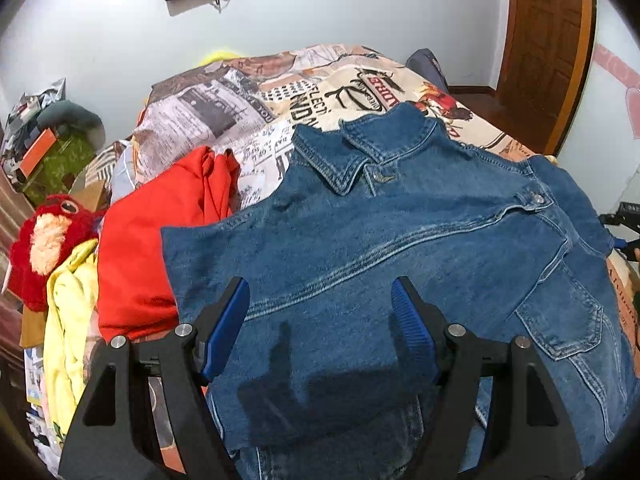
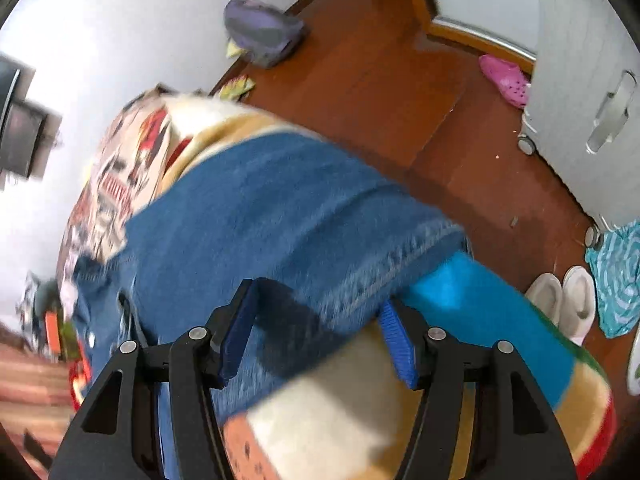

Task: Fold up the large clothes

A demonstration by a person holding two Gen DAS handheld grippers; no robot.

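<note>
Left wrist view: the denim jacket (image 1: 400,240) fills the centre, spread on the bed (image 1: 280,92); the left gripper (image 1: 320,320) hangs open above it, gripping nothing. The red shirt (image 1: 152,240) touching its left edge could get caught in a fold.

Right wrist view, blurred: the right gripper (image 2: 316,336) stands open over the jacket's sleeve (image 2: 300,220), centre frame, hanging off the bed edge; it could slide floorward

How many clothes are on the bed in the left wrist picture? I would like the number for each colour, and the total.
Blue denim jacket, spread flat: 1
Red cloth garment, crumpled: 1
Pale yellow cloth garment, crumpled: 1
Total: 3
</note>
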